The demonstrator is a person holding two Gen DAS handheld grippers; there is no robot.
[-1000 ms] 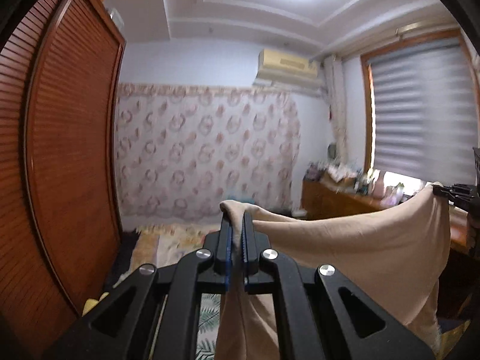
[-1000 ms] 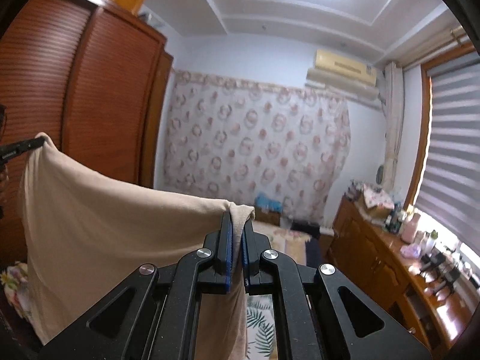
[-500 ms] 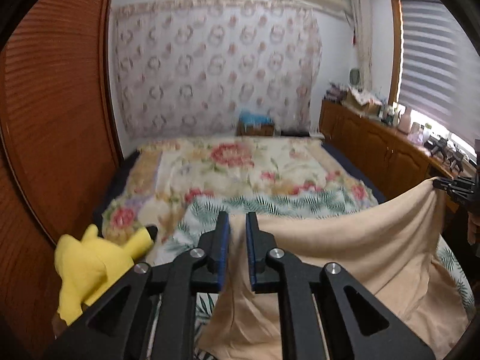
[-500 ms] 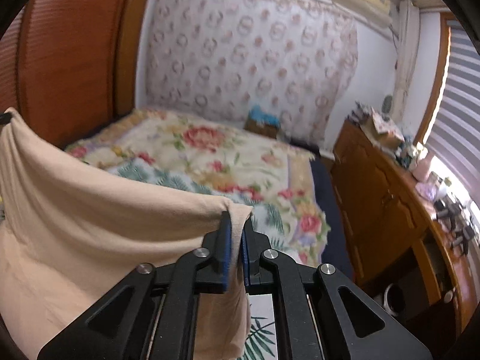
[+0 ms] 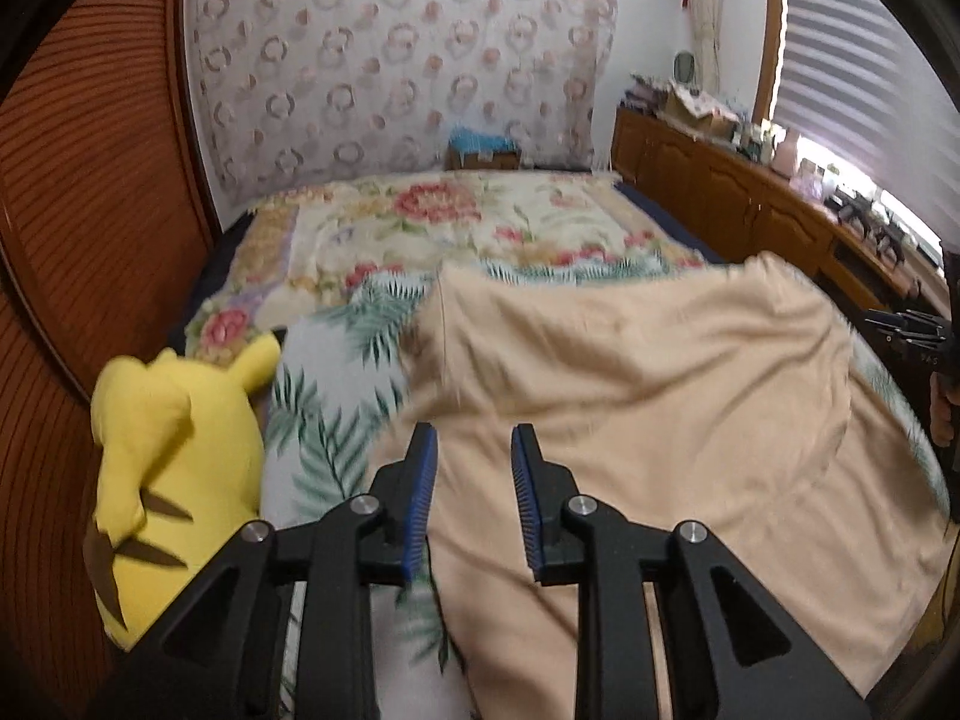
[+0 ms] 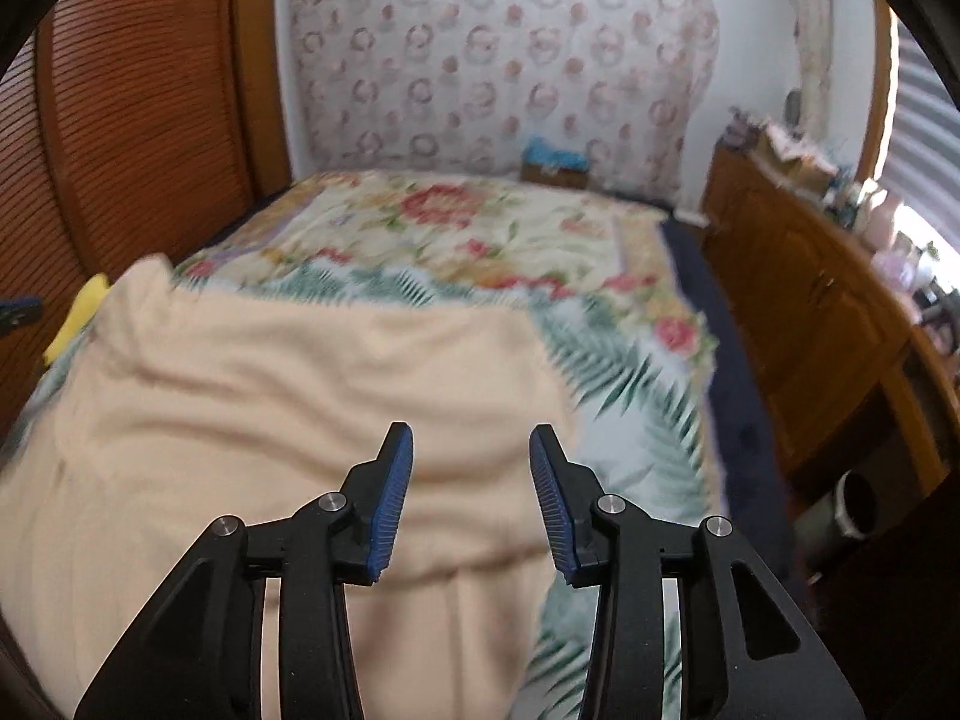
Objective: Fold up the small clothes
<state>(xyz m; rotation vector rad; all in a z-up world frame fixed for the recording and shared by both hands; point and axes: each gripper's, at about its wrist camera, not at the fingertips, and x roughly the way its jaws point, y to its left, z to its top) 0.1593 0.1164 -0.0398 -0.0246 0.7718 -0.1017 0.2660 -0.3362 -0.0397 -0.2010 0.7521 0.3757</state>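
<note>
A beige garment (image 5: 630,396), soft and fleece-like, lies spread and rumpled on the bed, over the near part of a palm-leaf patterned sheet (image 5: 336,396). Its far edge runs roughly straight across the bed; shallow folds cross its middle. What kind of garment it is cannot be told from these views.

The left gripper (image 5: 474,450) hangs over the garment's left margin, angled downward. Its jaws are opening, the blue ribbed pads (image 5: 423,480) stand apart, and nothing is caught between them; the cloth lies below, released. The right gripper (image 6: 471,450) hangs over the garment's right portion, likewise angled down, jaws opening, blue pads (image 6: 393,480) parted and empty. In the left wrist view the right tool shows as a dark shape at the far right edge, with part of a hand behind it.

A yellow plush toy (image 5: 168,468) with brown back stripes sits just beside the garment's left edge, on the bed near a louvred wooden wardrobe (image 5: 90,192). Beyond the leaf sheet lies a floral bedspread (image 5: 444,222). A rose-patterned curtain (image 5: 396,60) covers the far wall. A wooden sideboard (image 6: 810,312) with cluttered top runs along the right side, beneath a window blind (image 5: 852,60).
</note>
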